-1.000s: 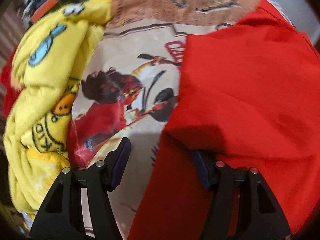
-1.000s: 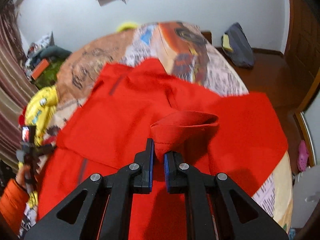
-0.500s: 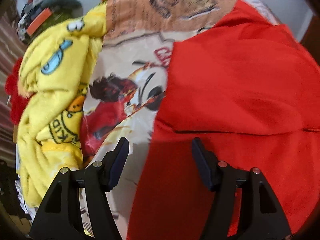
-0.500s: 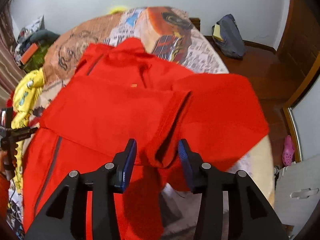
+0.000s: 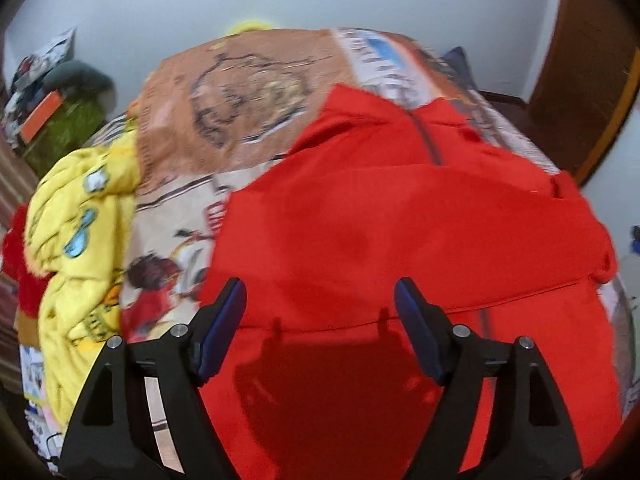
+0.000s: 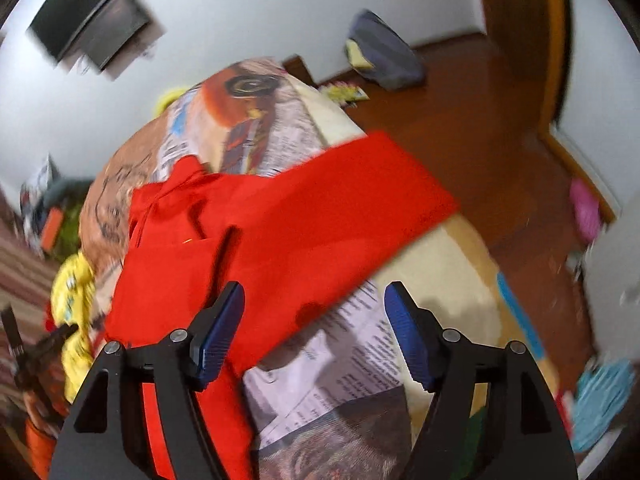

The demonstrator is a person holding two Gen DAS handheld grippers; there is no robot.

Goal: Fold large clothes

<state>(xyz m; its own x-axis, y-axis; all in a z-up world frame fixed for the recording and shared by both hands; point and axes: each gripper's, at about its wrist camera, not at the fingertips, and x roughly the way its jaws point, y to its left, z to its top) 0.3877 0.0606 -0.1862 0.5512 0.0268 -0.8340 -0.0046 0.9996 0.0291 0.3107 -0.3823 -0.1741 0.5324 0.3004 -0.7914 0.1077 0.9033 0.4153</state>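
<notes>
A large red garment [image 5: 400, 232] lies spread on a bed with a printed cover [image 5: 240, 92]. It has a dark zip line near the collar and one part folded across its middle. My left gripper [image 5: 320, 312] is open and empty, held above the garment's near part. In the right wrist view the red garment [image 6: 280, 232] stretches across the bed, one end reaching toward the bed's right edge. My right gripper [image 6: 314, 320] is open and empty above the garment's lower edge and the bed cover [image 6: 352, 360].
A yellow printed blanket [image 5: 80, 248] is bunched at the bed's left side. Cluttered items [image 5: 52, 112] stand at the far left by the wall. A wooden floor [image 6: 460, 120] with a grey bag [image 6: 384, 56] lies right of the bed. A wooden door frame [image 5: 580, 60] stands right.
My right gripper has let go of the red cloth fold and opened wide, then swung right. The left gripper has lifted and turned toward the garment's middle, still open.
</notes>
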